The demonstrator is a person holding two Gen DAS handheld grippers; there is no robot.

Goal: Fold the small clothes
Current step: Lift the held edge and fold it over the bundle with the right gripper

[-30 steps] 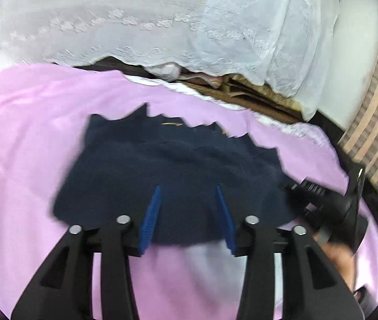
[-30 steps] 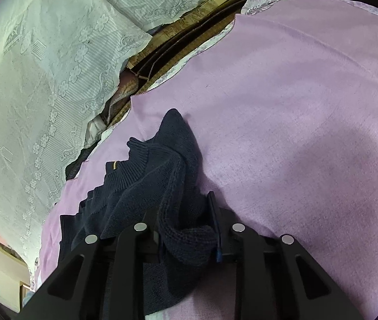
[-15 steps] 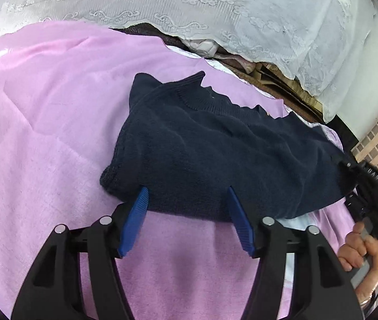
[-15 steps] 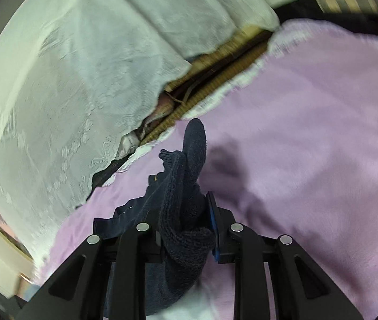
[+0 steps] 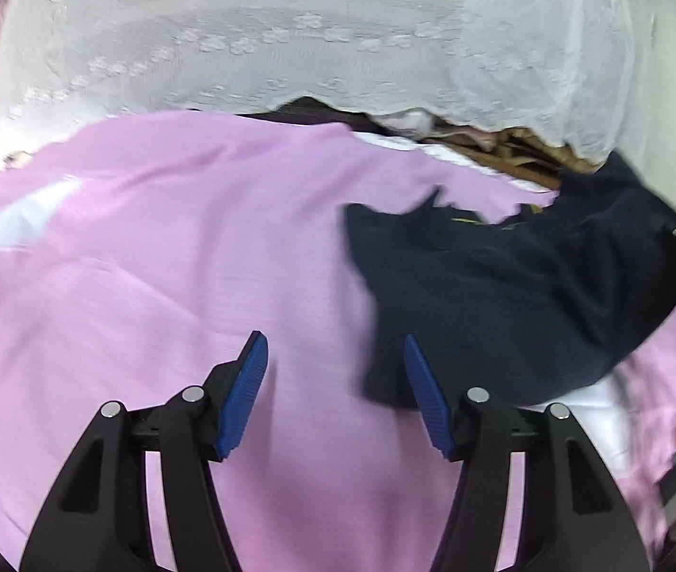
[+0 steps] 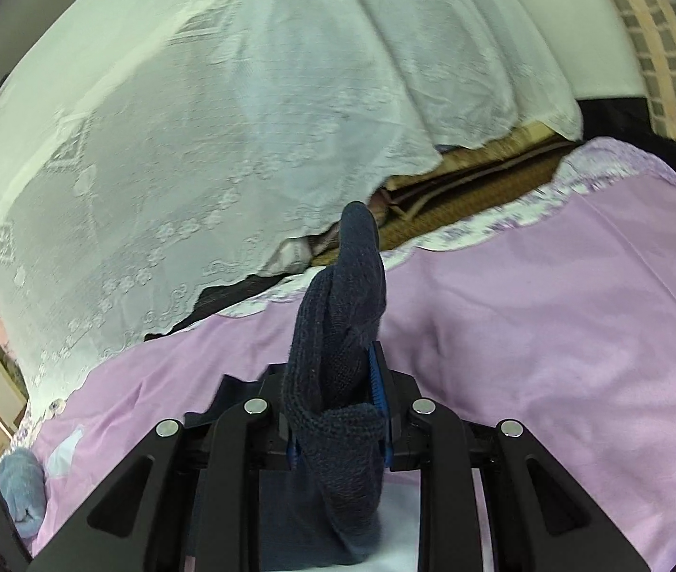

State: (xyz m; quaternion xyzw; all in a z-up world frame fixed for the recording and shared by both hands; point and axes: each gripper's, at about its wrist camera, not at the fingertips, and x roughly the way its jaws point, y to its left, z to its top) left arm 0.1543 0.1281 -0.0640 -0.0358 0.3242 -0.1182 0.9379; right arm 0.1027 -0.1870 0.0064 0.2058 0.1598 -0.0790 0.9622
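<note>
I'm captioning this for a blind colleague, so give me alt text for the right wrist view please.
The right gripper is clamped shut on a bunched navy knit garment, lifting it above a pink sheet. Behind, a white lace cover drapes over stacked items, and a small grey-blue cloth lies at the far left.

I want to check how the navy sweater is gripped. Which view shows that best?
The right wrist view: the right gripper is shut on a bunched fold of the navy sweater. The left wrist view shows the sweater's body spread over the pink sheet, blurred, the grip unseen.
</note>
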